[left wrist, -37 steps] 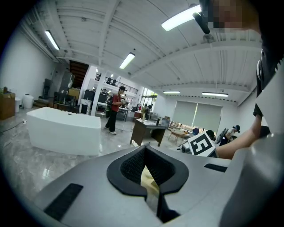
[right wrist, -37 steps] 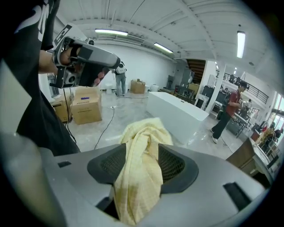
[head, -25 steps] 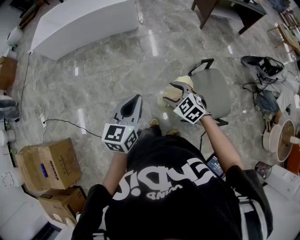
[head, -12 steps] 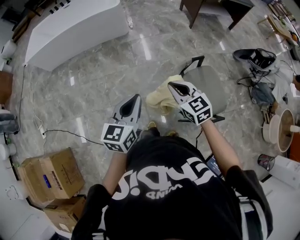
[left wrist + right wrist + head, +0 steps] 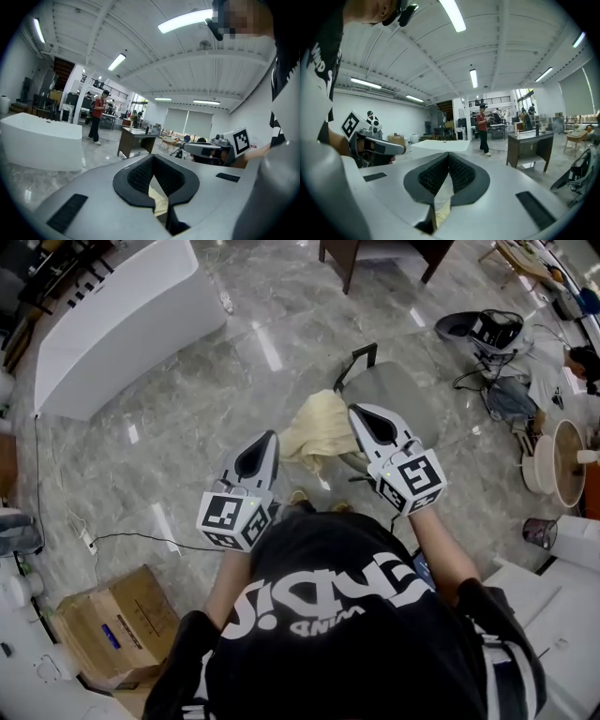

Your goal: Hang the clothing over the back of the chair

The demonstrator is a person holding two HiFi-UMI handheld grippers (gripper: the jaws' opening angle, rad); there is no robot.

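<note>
A pale yellow piece of clothing (image 5: pixel 317 429) hangs bunched from my right gripper (image 5: pixel 360 412), in the air beside the grey chair (image 5: pixel 405 388). That gripper's jaws have just been closing and are shut on the clothing, which shows below the pads in the right gripper view (image 5: pixel 442 208). My left gripper (image 5: pixel 267 439) is held left of the clothing, apart from it, with its jaws shut and nothing held. In the left gripper view the clothing (image 5: pixel 160 202) shows only past the closed pads. The chair's black frame (image 5: pixel 362 356) stands beyond the clothing.
A long white counter (image 5: pixel 112 324) fills the far left. A cardboard box (image 5: pixel 117 629) and a floor cable (image 5: pixel 141 540) lie at the near left. Bags (image 5: pixel 492 334) and a round wooden piece (image 5: pixel 553 470) crowd the right. A person (image 5: pixel 482 126) walks in the background.
My right gripper has risen from the chair's edge with the clothing, which now hangs free. The left gripper has shifted slightly up and stays without anything held.
</note>
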